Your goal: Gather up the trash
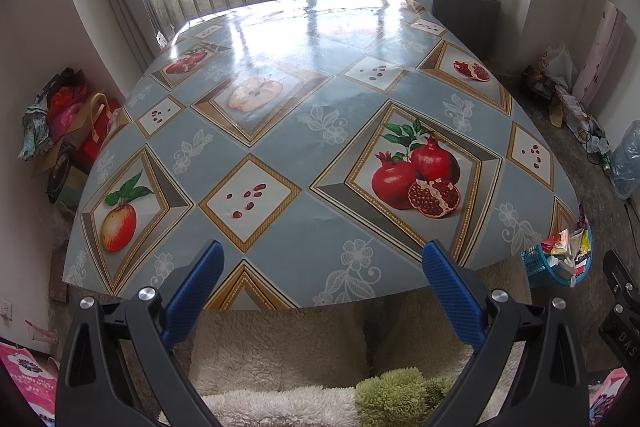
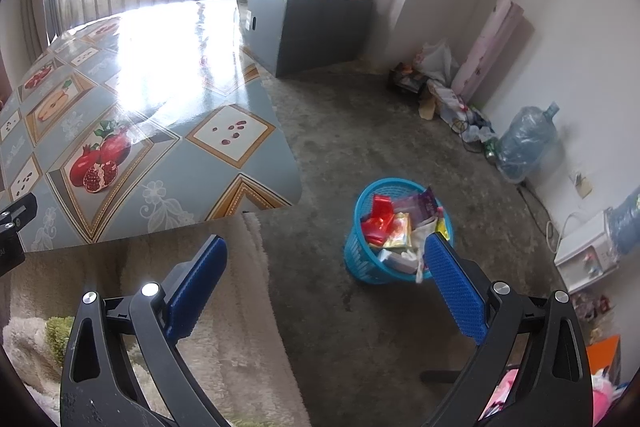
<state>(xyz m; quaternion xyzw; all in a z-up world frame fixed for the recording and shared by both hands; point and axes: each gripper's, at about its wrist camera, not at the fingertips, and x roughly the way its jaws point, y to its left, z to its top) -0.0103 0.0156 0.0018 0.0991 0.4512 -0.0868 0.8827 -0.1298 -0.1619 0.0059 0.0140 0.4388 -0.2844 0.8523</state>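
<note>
A blue plastic basket [image 2: 362,259] stands on the floor right of the table, filled with several wrappers and paper scraps [image 2: 394,227]. It also shows in the left wrist view [image 1: 536,265] at the table's right corner. My left gripper [image 1: 324,267] is open and empty, over the table's near edge. My right gripper [image 2: 326,259] is open and empty, held above the floor just left of the basket. The table [image 1: 280,131] has a blue fruit-print cloth and nothing lies on it.
A fleecy cream blanket [image 1: 280,347] lies below the table's near edge. A grey cabinet [image 2: 312,27] with bottles stands at the far right. A water jug [image 2: 524,143], bags and cables line the right wall. Bags are piled by the left wall [image 1: 68,123].
</note>
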